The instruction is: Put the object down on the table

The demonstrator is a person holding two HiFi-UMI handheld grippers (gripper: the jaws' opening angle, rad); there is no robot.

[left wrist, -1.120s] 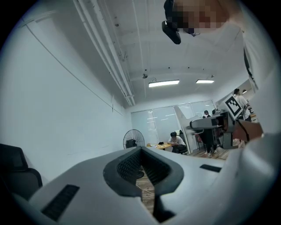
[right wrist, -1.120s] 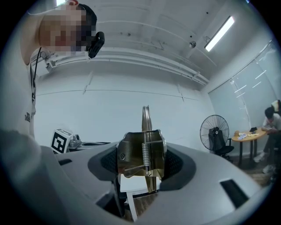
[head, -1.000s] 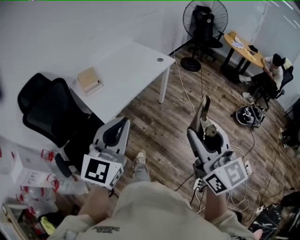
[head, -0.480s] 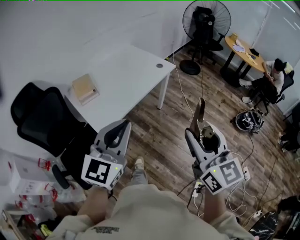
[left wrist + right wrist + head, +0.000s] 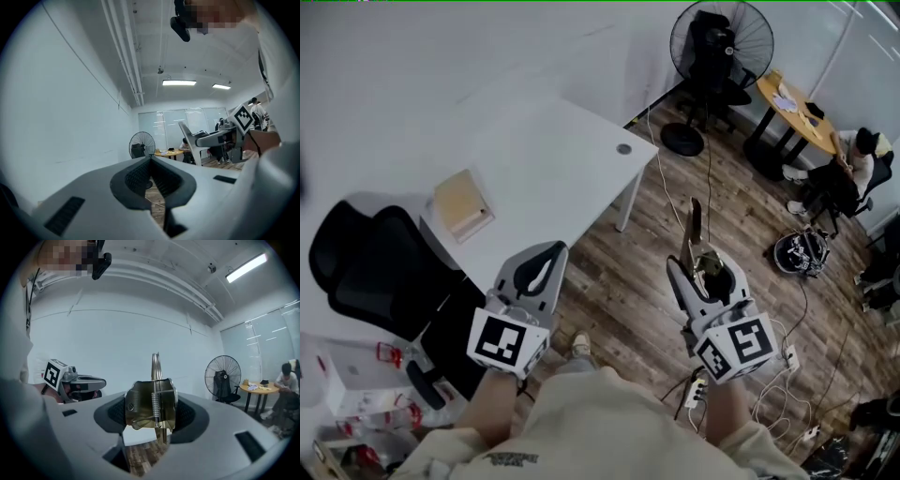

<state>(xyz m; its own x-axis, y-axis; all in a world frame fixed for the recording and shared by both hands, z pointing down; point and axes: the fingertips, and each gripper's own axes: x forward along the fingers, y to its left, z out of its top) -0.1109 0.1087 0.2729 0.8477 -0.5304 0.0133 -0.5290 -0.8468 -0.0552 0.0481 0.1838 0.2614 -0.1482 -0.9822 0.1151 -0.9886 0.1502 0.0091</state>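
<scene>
R hand-held gripper (image 5: 151, 420) clamps brass spring clip (image 5: 150, 399) upright; L hand-held gripper (image 5: 151, 163) jaws together

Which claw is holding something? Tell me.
The right claw: its jaws grip a brass spring clip. The left claw is shut with nothing between its jaws.

An office: white table (image 5: 546, 155), black swivel chair (image 5: 370, 258), standing fan (image 5: 741, 28), round meeting table (image 5: 802, 105) beyond.
</scene>
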